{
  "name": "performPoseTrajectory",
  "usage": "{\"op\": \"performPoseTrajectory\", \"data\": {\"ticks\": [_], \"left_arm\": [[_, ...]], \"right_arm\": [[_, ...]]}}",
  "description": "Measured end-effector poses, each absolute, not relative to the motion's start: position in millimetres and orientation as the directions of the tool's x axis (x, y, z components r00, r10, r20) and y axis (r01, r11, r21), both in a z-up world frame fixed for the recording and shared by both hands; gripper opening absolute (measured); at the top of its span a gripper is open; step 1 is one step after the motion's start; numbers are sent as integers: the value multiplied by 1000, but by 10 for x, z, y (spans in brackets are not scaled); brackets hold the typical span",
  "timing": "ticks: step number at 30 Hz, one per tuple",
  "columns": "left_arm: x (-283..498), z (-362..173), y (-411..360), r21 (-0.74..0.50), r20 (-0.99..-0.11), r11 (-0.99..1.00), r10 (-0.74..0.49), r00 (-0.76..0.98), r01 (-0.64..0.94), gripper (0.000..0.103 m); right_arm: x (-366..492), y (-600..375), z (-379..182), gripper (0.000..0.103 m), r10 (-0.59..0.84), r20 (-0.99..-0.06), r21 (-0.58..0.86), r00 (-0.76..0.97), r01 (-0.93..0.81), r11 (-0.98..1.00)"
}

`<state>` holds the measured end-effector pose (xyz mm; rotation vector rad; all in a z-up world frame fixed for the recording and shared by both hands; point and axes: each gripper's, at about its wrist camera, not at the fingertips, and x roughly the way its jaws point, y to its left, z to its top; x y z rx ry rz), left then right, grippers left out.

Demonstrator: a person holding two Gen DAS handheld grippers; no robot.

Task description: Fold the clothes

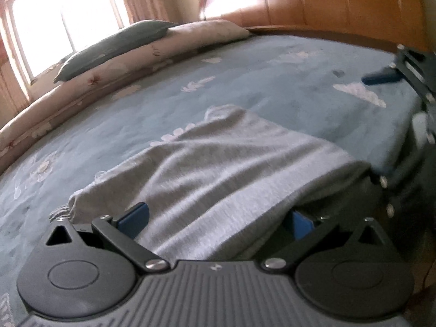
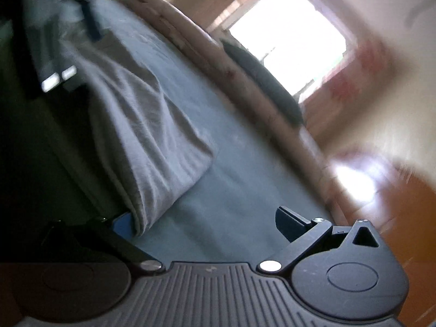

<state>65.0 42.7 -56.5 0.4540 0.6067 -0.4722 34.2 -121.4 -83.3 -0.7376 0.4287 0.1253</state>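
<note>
In the left wrist view, the left claw (image 1: pixel 215 219) sits low at the near edge of the bed (image 1: pixel 272 81) with its jaws spread wide, and the grey garment (image 1: pixel 218 163) runs between the two blue pads without being pinched; the cloth drapes over the right pad and hides it partly. The garment lies wrinkled across the blue sheet, its far end towards the pillow (image 1: pixel 114 46), which suggests it was spread here so its near hem could be taken up. The right claw (image 1: pixel 381 77) shows at the far right of the garment, above the sheet. In the right wrist view, which is blurred, the right claw (image 2: pixel 207 223) also stands wide open; the grey garment (image 2: pixel 141 125) touches its left pad at a folded corner but nothing is clamped, likely an approach to that corner.
</note>
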Motion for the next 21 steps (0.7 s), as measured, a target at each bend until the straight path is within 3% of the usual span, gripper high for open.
{"op": "performPoseTrajectory", "data": {"ticks": [5, 14, 19, 21], "left_arm": [[449, -597, 588, 231, -668, 797, -286, 687, 558, 102], [730, -280, 594, 228, -593, 835, -289, 752, 501, 102], [979, -571, 598, 141, -685, 882, -241, 687, 450, 102], [941, -691, 691, 88, -715, 900, -242, 656, 428, 102]], "right_arm": [[416, -1351, -887, 103, -12, -509, -542, 861, -310, 781], [233, -1448, -713, 103, 53, -500, -520, 864, -349, 779], [434, -1318, -404, 101, 156, -443, -434, 883, -364, 824], [553, -1208, -432, 97, 190, -459, -402, 868, -394, 826]]}}
